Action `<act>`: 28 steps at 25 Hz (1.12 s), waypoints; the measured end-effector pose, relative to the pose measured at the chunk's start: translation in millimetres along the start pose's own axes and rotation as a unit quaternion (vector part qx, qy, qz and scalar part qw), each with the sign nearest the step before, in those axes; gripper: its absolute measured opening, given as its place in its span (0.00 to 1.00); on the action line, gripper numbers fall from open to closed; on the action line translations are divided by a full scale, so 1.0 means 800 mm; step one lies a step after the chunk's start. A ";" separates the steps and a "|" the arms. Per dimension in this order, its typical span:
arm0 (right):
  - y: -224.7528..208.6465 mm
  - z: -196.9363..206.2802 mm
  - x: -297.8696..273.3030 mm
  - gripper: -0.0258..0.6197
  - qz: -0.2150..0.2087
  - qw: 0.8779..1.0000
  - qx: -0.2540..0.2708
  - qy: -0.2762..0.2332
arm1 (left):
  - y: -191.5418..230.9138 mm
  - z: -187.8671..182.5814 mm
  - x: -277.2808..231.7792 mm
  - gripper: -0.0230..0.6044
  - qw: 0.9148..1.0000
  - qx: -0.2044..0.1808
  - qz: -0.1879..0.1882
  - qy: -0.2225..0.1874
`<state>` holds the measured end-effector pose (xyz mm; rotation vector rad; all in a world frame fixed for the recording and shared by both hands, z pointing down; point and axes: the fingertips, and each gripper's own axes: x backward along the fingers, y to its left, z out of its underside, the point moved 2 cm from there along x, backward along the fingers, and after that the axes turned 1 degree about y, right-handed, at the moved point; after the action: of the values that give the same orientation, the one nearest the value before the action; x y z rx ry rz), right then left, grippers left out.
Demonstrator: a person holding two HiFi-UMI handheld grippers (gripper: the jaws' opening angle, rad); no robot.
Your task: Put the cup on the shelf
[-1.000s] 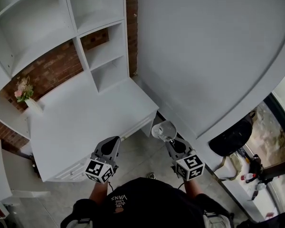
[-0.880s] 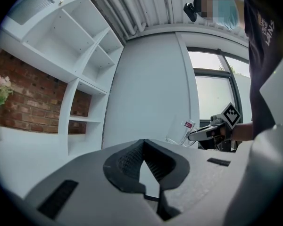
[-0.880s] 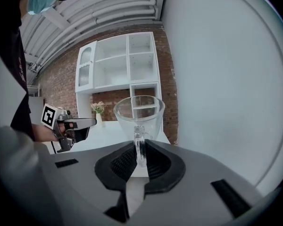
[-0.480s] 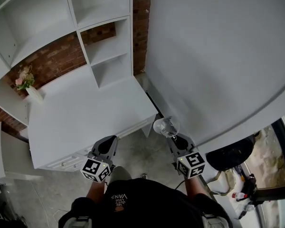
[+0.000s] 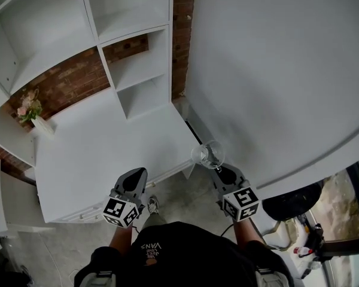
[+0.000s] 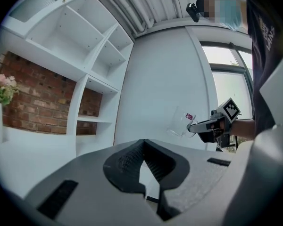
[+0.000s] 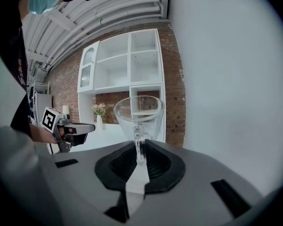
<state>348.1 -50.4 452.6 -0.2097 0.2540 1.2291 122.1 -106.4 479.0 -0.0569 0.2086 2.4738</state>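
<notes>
White shelving point(image 5: 134, 70) backed by brick stands over the counter point(image 5: 102, 148); off its right corner the right gripper point(image 5: 219, 171) holds the glass cup point(image 5: 208, 154) aloft, jaws clenched on its handle, probably to leave the base free for setting down, while the left gripper point(image 5: 135, 178) hangs with jaws closed on nothing.

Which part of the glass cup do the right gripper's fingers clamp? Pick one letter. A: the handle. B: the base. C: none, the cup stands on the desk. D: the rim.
A: the right gripper has its fingers closed on the handle of the cup, whose bowl stands upright beyond them.
</notes>
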 end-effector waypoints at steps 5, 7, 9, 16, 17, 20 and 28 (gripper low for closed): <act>0.002 -0.037 -0.054 0.08 -0.008 1.000 0.018 -0.010 | 0.052 -0.016 -0.012 0.05 1.000 -0.003 -0.007 -0.008; 0.003 -0.050 -0.081 0.08 -0.015 1.000 0.021 -0.013 | 0.075 -0.018 -0.013 0.05 1.000 -0.001 -0.014 -0.010; 0.003 -0.063 -0.108 0.08 -0.018 0.999 0.029 -0.016 | 0.098 -0.020 -0.013 0.05 1.000 0.000 -0.022 -0.011; 0.015 -0.087 -0.208 0.08 -0.037 0.999 0.025 -0.015 | 0.181 -0.023 0.002 0.05 0.999 0.003 -0.051 -0.013; 0.016 -0.090 -0.223 0.08 -0.039 0.999 0.023 -0.015 | 0.191 -0.022 0.003 0.05 0.998 0.003 -0.055 -0.013; 0.017 -0.100 -0.267 0.08 -0.046 0.999 0.022 -0.015 | 0.221 -0.020 0.004 0.05 0.998 0.006 -0.064 -0.012; 0.017 -0.122 -0.360 0.08 -0.045 0.998 0.032 -0.003 | 0.287 -0.020 0.009 0.05 0.996 0.012 -0.083 -0.013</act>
<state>237.7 -333.6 446.7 -0.1611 0.2755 1.1310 -24.9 -283.5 493.8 -0.0306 0.2130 2.3048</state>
